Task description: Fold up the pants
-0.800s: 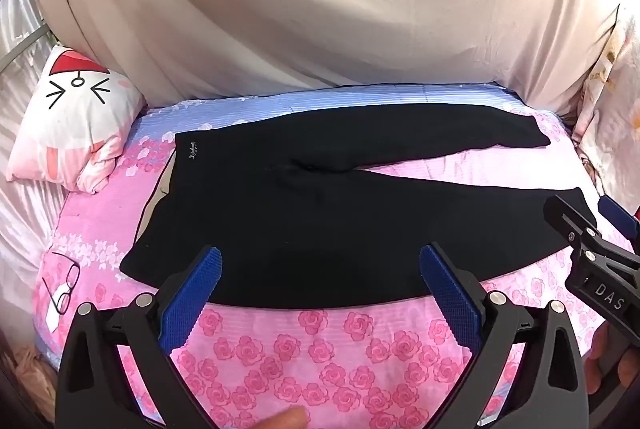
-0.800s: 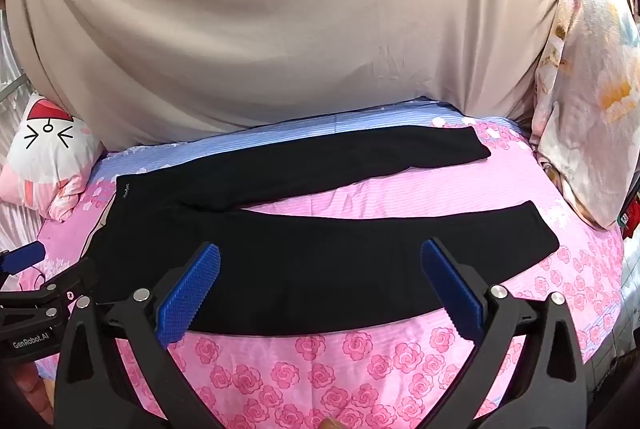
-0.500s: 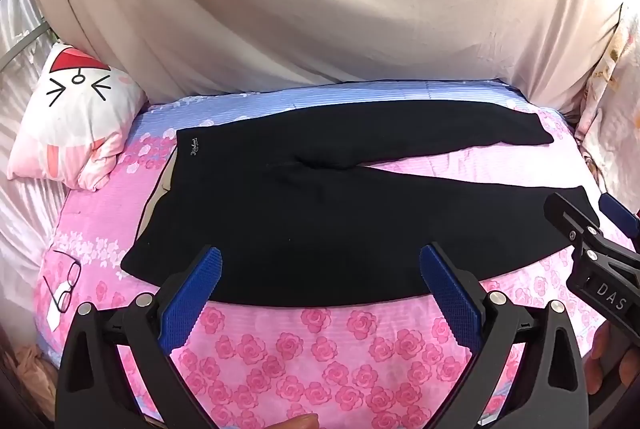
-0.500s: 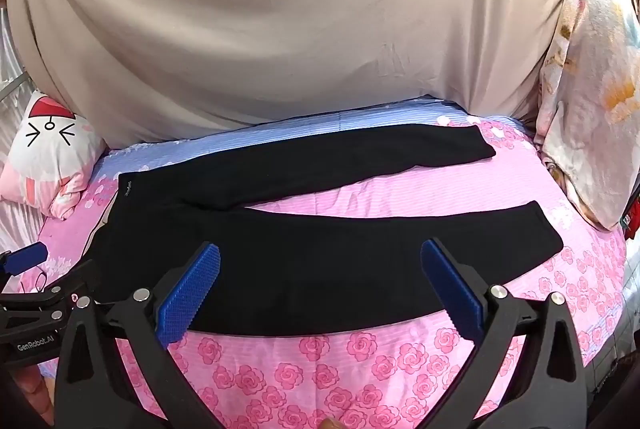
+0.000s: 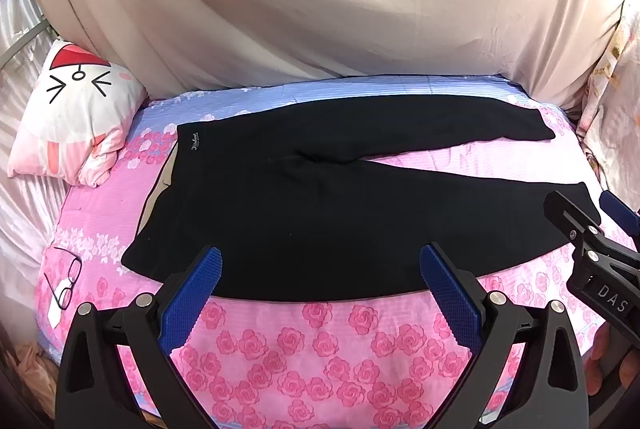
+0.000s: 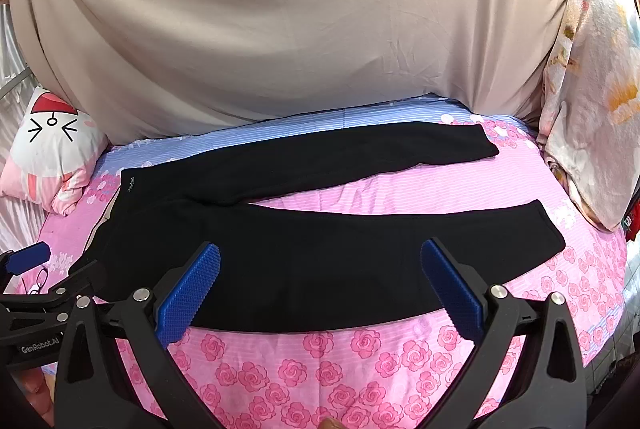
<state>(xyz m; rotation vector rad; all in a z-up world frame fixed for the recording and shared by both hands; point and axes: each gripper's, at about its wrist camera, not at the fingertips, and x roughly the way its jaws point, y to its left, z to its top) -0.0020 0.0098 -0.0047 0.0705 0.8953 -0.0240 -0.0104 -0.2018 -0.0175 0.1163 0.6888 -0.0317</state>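
A: What do I have under the claws?

B: I see the black pants (image 5: pixel 320 197) lying flat on the pink rose bedsheet (image 5: pixel 320 349), waistband toward the cartoon pillow (image 5: pixel 76 117), the two legs spread apart in a V toward the right.

A: And my grippers?

B: My left gripper (image 5: pixel 320 269) stands wide open above the near edge of the pants, nothing between its blue pads. My right gripper (image 6: pixel 320 265) is likewise spread wide and empty, over the near leg. A pair of glasses (image 5: pixel 66 283) lies on the sheet near the waistband corner.
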